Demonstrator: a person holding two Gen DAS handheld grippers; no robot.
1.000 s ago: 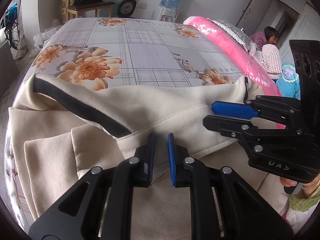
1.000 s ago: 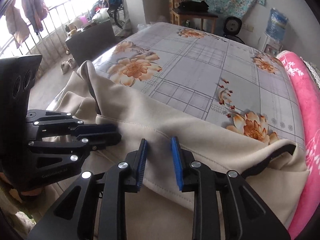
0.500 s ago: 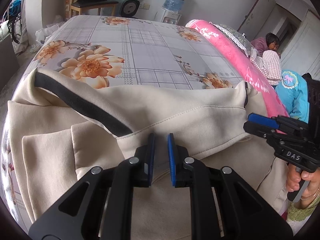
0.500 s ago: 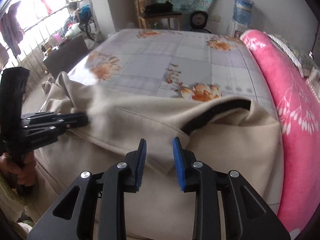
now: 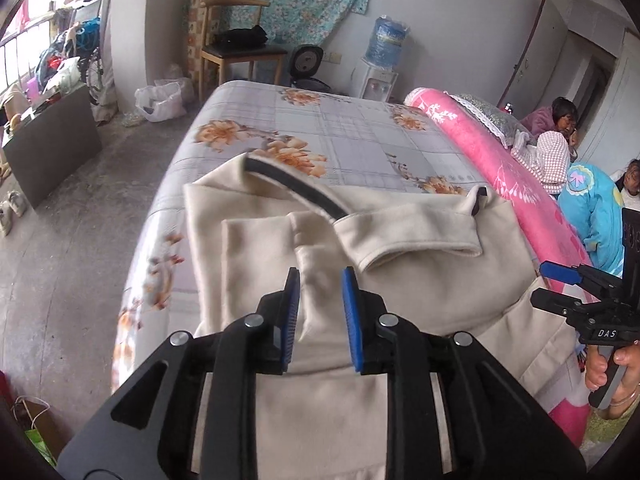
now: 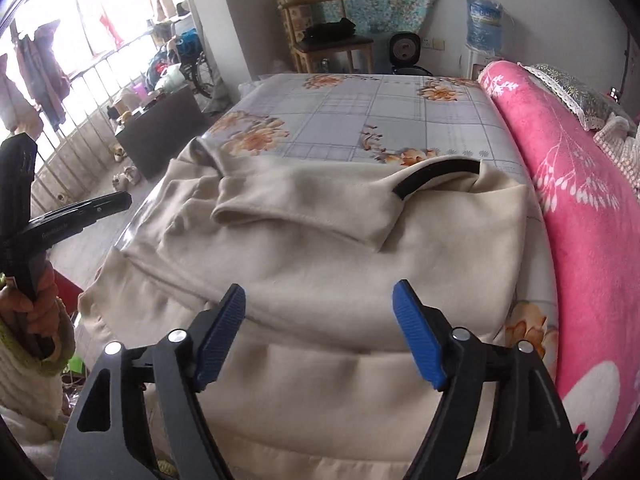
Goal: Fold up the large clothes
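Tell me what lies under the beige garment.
The beige garment lies on the floral bedsheet, beside the pink blanket. Whatever else it covers is hidden.

Each tool, left tool (image 5: 320,312) and right tool (image 6: 320,332), is matte black plastic with angular linkage arms, round silver screw heads at the pivots and ribbed blue pads (image 6: 418,340) on the fingers. White letters "DAS" mark the right tool's side. Bare-skinned hands grip the handles; the left hand (image 6: 38,308) shows a cream sleeve with green cuff.
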